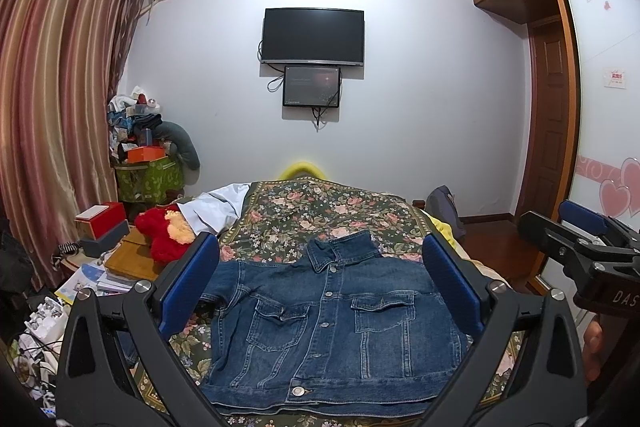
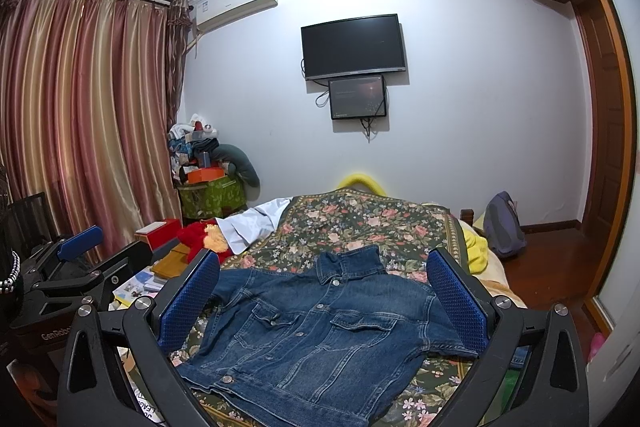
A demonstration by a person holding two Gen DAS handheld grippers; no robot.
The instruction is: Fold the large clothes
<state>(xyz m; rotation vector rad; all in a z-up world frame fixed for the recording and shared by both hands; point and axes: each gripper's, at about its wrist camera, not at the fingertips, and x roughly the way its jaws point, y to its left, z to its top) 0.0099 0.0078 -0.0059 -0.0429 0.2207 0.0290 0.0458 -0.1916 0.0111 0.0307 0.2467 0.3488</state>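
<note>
A blue denim jacket (image 1: 332,331) lies front up and buttoned on the floral bedspread (image 1: 320,211), collar toward the far wall, sleeves tucked at the sides. It also shows in the right wrist view (image 2: 316,331). My left gripper (image 1: 320,279) is open and empty, held above the jacket with its blue pads wide apart. My right gripper (image 2: 320,283) is open and empty too, above the jacket. The right gripper also shows at the right edge of the left wrist view (image 1: 580,239). The left gripper shows at the left of the right wrist view (image 2: 80,259).
A white garment (image 1: 216,211) and a red plush toy (image 1: 164,235) lie at the bed's far left. A cluttered bedside table (image 1: 116,263) stands left, with curtains (image 1: 52,87) behind. A backpack (image 2: 502,227) sits on the floor right. A wardrobe (image 1: 600,107) stands at the right.
</note>
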